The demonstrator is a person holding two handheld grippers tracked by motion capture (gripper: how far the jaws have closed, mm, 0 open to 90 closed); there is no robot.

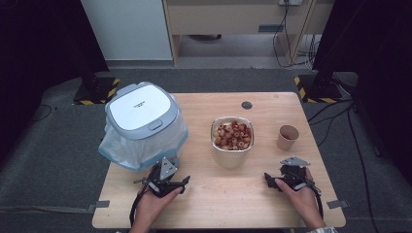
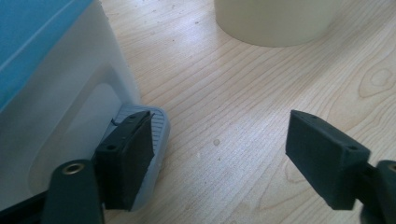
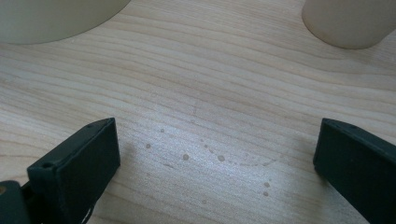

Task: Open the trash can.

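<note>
**Two Open Grippers Waited by the Bin**

Both grippers rested low on the table [image 1: 218,194] with nothing in them. The left gripper [image 1: 165,180] stood wide open, one jaw just beside the bin's foot pedal [image 2: 156,122]. The right gripper [image 1: 287,175] was wide open too. The work looked ready to start. Next, the pedal probably needed a push. Farther off sat the bowl [image 1: 231,136], the paper cup [image 1: 287,137] and the trash bin [image 1: 142,121]. What the bowl's round bits were was hard to tell.

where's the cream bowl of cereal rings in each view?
High view: the cream bowl of cereal rings stands mid-table, between the lidded white bin and the tan paper cup.
Left gripper view: its cream wall at the top edge, right of centre.
Right gripper view: its wall at the top left.
Shared landmark: the light wooden table.
</note>
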